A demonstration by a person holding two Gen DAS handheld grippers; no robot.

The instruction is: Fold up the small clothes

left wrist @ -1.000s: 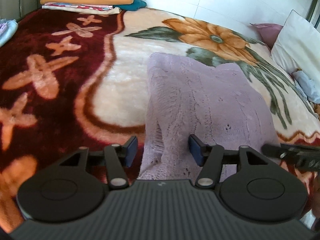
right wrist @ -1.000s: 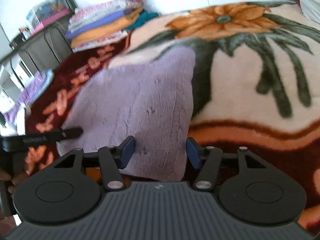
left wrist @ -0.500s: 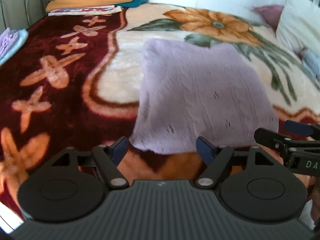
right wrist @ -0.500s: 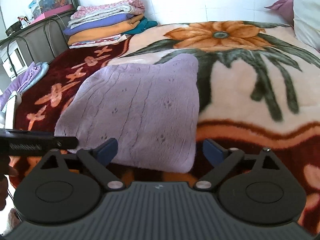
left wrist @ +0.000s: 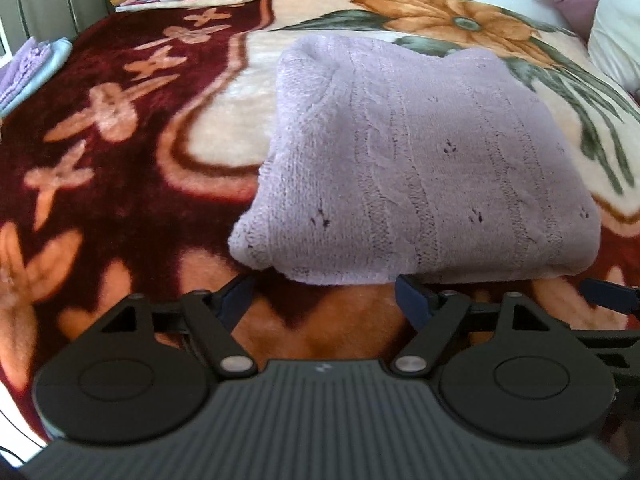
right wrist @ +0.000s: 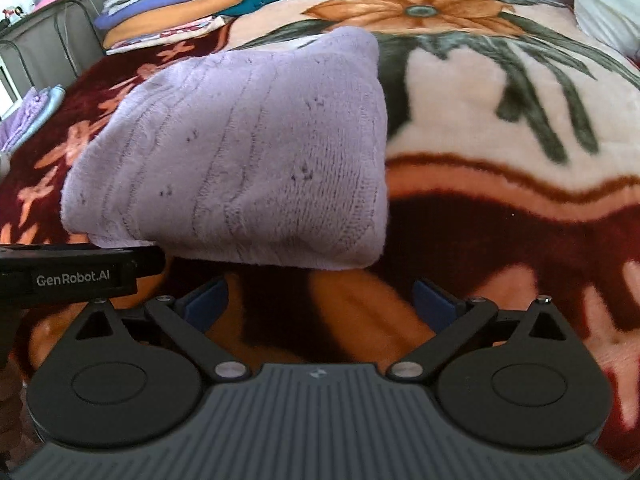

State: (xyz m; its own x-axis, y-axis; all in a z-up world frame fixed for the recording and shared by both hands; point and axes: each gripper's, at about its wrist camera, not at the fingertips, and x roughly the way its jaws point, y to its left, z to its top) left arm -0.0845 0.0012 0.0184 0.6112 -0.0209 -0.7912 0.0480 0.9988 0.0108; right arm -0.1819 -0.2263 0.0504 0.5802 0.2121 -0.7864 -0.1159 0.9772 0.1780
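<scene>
Folded lilac knit garment point(left wrist: 420, 168) lay flat on floral blanket point(left wrist: 120, 184), approx. centre of bed. Left gripper point(left wrist: 324, 300) sat just short of garment's near edge – jaws opening, nothing btwn pads. Right gripper point(right wrist: 320, 304) was at same edge, nearer the garment's right corner – jaws opening wide, also empty. Neither touched the knit. Stack of folded clothes point(right wrist: 180, 8) stood at far-left corner of bed; pillow point(left wrist: 616, 28) at far right.
</scene>
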